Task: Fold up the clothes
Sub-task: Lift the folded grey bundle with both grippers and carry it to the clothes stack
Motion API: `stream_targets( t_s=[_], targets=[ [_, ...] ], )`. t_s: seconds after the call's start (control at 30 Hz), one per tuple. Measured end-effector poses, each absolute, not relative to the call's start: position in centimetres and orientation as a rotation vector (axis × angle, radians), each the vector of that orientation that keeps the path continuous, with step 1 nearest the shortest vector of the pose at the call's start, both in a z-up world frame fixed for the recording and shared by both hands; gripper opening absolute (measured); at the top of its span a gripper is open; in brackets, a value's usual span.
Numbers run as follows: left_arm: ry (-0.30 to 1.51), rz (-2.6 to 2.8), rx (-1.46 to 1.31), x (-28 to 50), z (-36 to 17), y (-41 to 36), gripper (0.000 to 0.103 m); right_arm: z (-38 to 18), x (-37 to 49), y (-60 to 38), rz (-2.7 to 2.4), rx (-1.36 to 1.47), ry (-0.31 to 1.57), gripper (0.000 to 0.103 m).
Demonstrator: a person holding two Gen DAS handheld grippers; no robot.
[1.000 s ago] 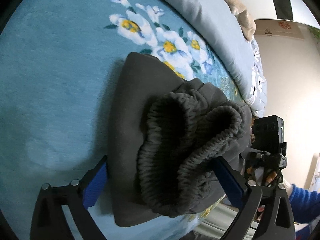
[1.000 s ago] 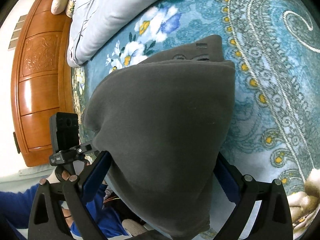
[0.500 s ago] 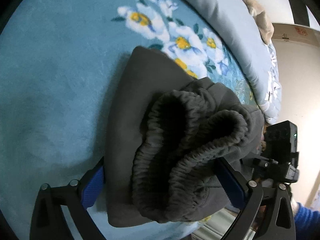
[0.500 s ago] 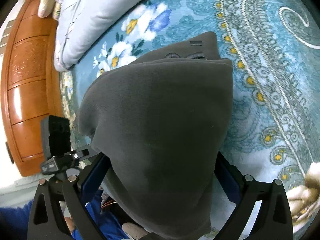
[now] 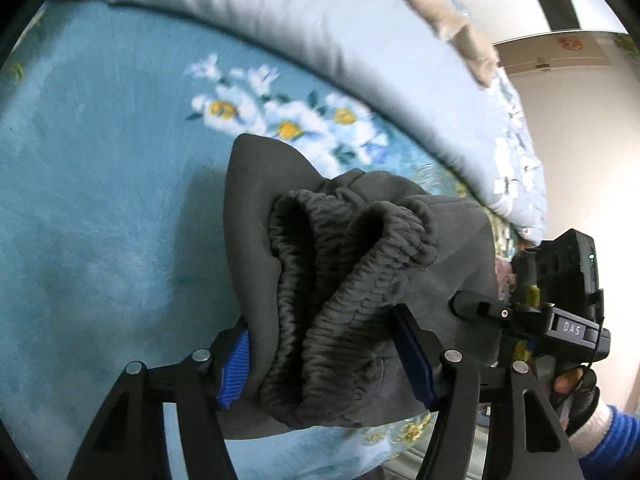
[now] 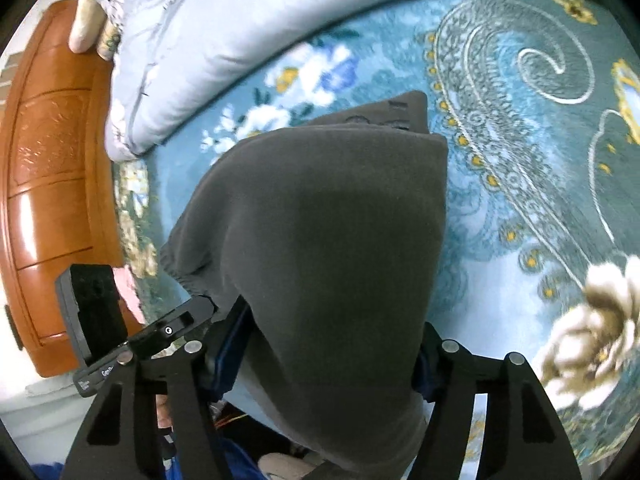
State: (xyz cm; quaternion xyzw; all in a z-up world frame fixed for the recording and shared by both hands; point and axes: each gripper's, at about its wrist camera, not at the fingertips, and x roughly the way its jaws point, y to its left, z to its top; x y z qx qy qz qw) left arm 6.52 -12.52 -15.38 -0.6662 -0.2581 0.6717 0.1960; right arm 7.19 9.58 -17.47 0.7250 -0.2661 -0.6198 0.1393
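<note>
Bed surface: a teal plush blanket (image 5: pixel 100 208) with white and yellow flowers covers the whole work area. It gives a broad, soft place to lay a garment down flat.

Quilt: a pale blue-grey quilt (image 6: pixel 248 36) is heaped along the far edge, beside the folding space and not touching the garment.

Headboard: an orange-brown wooden headboard (image 6: pixel 44 184) stands at the left of the right wrist view.

Garment: a dark grey fleece garment (image 6: pixel 332 248), probably jogging trousers. It is held up over the blanket, near the front edge of the bed, and appears doubled over, with a second layer showing behind the smooth front panel.

Waistband: the ribbed elastic waistband (image 5: pixel 348 280) is bunched into thick, crinkled ridges and faces the left wrist camera.

Left gripper (image 5: pixel 324 360): its blue-padded jaws are pinching the bunched waistband end of the garment. Judged purpose: to keep the bulky elastic layers together.

Right gripper (image 6: pixel 332 356): its jaws are clamped on the smooth end of the garment, which drapes forward and hides the pads. Judged purpose: holding both ends keeps the fold aligned while it is carried.

Person: a blue sleeve (image 5: pixel 616 436) shows behind the other gripper's handle.
</note>
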Motion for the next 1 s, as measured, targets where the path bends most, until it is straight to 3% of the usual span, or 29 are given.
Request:
stream_targets(
  t_s=[0.27,0.43,0.7,1.0],
  targets=[
    [-0.631,1.877,-1.707,8.4,-7.8,-10.3,0.068,-9.0,11.2,10.7,-1.921,1.970,-0.782,0.068],
    [-0.482,1.811,-1.589,8.1,-3.3,-5.3,0.068,-4.0,14.9,14.4,-2.049,1.894,-0.864,0.068],
    [-0.247,1.630,-1.433,8.1,3.6,7.5,0.068,2.9,22.0,24.3,-2.294,1.761,-1.094,0.068],
    [-0.106,1.442,-1.296,8.3,9.8,25.3,0.067,9.5,30.0,38.1,-2.555,1.493,-1.386,0.068]
  ],
)
